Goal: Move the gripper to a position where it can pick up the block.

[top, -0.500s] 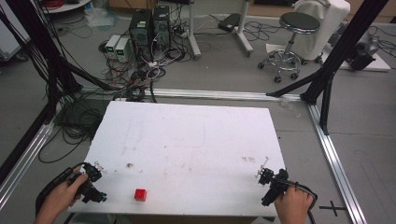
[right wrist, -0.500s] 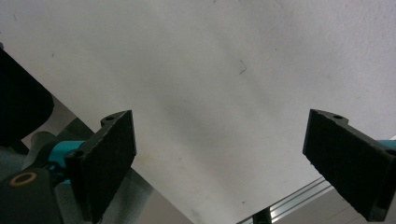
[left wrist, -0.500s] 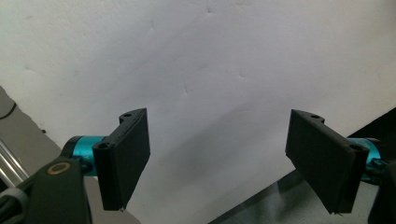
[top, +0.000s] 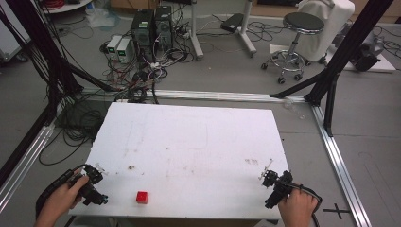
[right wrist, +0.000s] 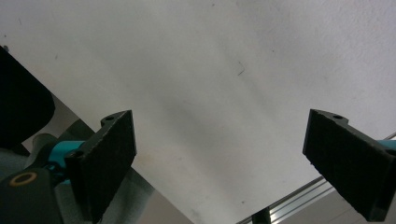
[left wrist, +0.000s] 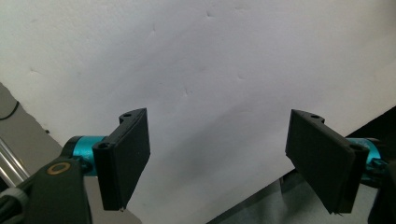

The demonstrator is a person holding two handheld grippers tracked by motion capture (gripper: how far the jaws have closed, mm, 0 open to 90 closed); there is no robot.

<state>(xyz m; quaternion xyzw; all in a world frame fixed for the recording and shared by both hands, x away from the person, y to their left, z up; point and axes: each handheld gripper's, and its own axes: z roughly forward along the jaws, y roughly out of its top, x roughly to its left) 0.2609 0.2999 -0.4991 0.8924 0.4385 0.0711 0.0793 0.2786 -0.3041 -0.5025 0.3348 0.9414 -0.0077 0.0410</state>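
Note:
A small red cube sits on the white table near its front edge, left of centre. My left gripper is held at the front left corner, a short way left of the cube. Seen from its own camera, the left gripper has its black jaws wide apart over bare white tabletop. At the front right corner a hand holds my right gripper. In the right gripper view that gripper is open too, with nothing between its jaws.
Aluminium frame rails run round the table on the floor. Black poles stand at the back right and left. Computers and tangled cables lie behind the table, and a stool stands at the back right.
Both hands have shifted only slightly at the table's front corners. The red cube has not moved.

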